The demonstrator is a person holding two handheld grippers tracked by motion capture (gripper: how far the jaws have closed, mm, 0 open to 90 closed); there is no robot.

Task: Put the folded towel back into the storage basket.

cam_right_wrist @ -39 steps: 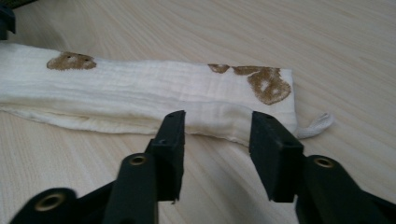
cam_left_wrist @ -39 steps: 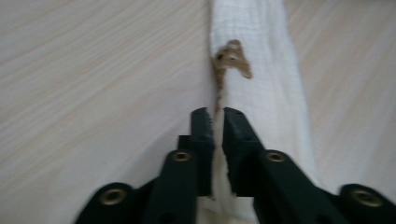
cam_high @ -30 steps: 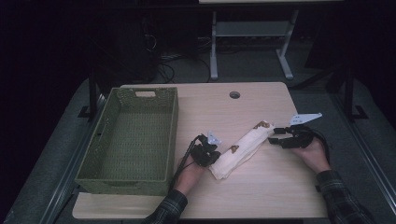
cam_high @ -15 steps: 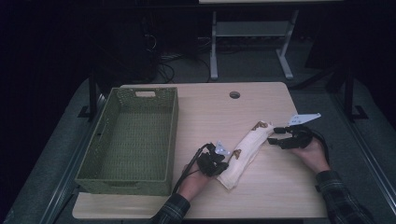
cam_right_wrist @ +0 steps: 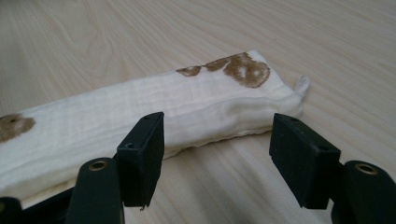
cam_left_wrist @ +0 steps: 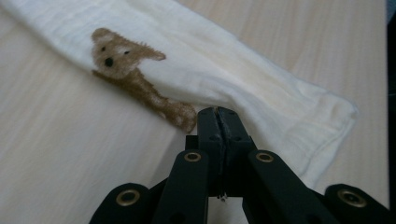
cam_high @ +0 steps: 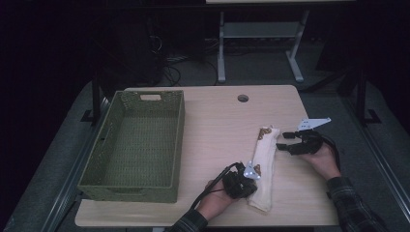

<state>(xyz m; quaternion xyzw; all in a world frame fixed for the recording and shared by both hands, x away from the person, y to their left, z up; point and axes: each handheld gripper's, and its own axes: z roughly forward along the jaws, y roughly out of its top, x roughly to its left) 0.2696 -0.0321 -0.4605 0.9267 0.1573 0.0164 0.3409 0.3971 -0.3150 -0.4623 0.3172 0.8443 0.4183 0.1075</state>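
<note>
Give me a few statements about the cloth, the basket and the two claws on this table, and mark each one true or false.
1. The folded cloth lies in the basket. False: it lies on the table, right of the green basket.
2. The left claw is shut at the cloth's edge. True.
3. The right claw is clamped on the cloth. False: its jaws stand apart, just short of the cloth's end.
4. The cloth has brown bear prints. True.
5. The basket holds toys. False: nothing lies in it.
</note>
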